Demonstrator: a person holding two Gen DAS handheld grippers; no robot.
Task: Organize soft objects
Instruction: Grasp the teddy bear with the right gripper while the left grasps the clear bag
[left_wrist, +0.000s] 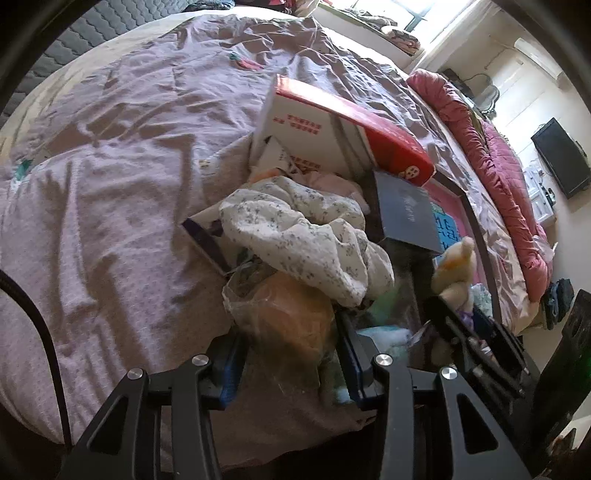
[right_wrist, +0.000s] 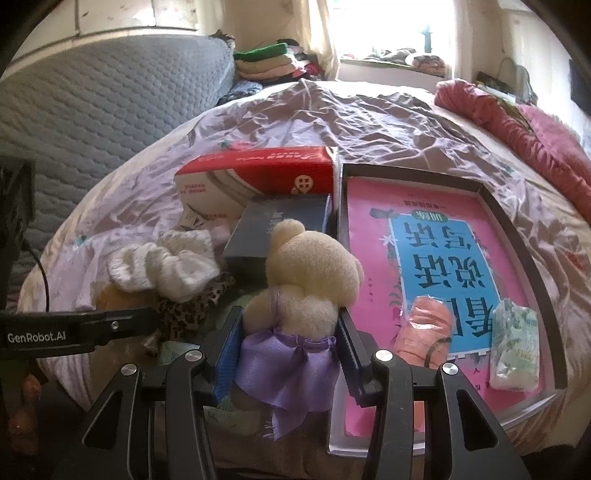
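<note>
Closest to my left lens is the left hand-held gripper (left_wrist: 291, 354), its jaws spread wide around a clear plastic bag (left_wrist: 284, 317) with something orange inside. Whether the pads actually press the bag I cannot tell; it looks straddled rather than pinched, as if I am lining up a grasp on the loose pile at the near edge of the bed (left_wrist: 110, 206). Just beyond the bag lies a crumpled floral cloth (left_wrist: 306, 236), draped over the pile, so lifting the bag could drag it along.

Behind that, a red-and-white carton (left_wrist: 332, 125) leans on its side, with a dark flat box (left_wrist: 406, 210) propped against it. I judge these stiff things are clutter to work around, not part of the sorting.

Moving right, the right hand-held gripper (right_wrist: 291, 350) is closed on a cream teddy bear (right_wrist: 310, 273), squeezing it at the purple satin skirt where the body is narrow enough to hold firmly. The bear hangs upright, beside the tray's left edge.

Further right sits the shallow dark-rimmed tray (right_wrist: 517, 236), lined with a pink and blue book cover. A folded pink cloth (right_wrist: 424, 328) and a tissue packet (right_wrist: 515, 343) already rest at its near end, so I take the tray to be the collecting place and the bear to be headed there.
</note>
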